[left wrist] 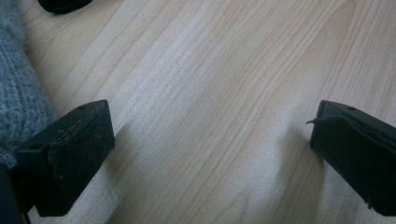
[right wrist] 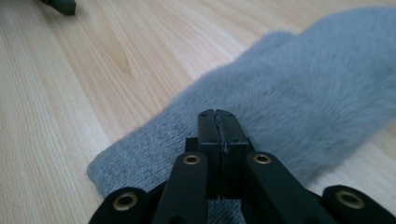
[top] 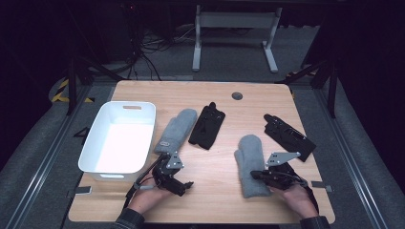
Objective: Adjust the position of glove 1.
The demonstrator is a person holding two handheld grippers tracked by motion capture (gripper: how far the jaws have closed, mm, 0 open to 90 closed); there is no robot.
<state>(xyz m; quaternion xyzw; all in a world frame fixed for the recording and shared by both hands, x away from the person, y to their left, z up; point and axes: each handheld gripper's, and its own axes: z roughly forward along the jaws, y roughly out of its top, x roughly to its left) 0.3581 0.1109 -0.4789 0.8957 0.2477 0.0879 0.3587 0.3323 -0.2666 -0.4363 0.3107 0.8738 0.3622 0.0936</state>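
Note:
Two grey mittens and two black gloves lie on the wooden table [top: 215, 200]. My right gripper [top: 253, 174] lies low over the cuff end of the right grey mitten [top: 251, 162]. In the right gripper view its jaws [right wrist: 218, 114] are pressed together above the fuzzy mitten [right wrist: 289, 84], and nothing shows between the pads. My left gripper [top: 187, 184] rests near the front edge, just below the left grey mitten [top: 176, 131]. Its jaws [left wrist: 212, 140] stand wide apart over bare wood, with that mitten [left wrist: 18, 93] at the left edge of its view.
A white bin [top: 98, 162] stands at the table's left. One black glove [top: 207, 125] lies between the mittens, the other [top: 289, 136] at the right. A round grommet [top: 237, 95] sits near the far edge. A white desk frame [top: 234, 28] stands behind.

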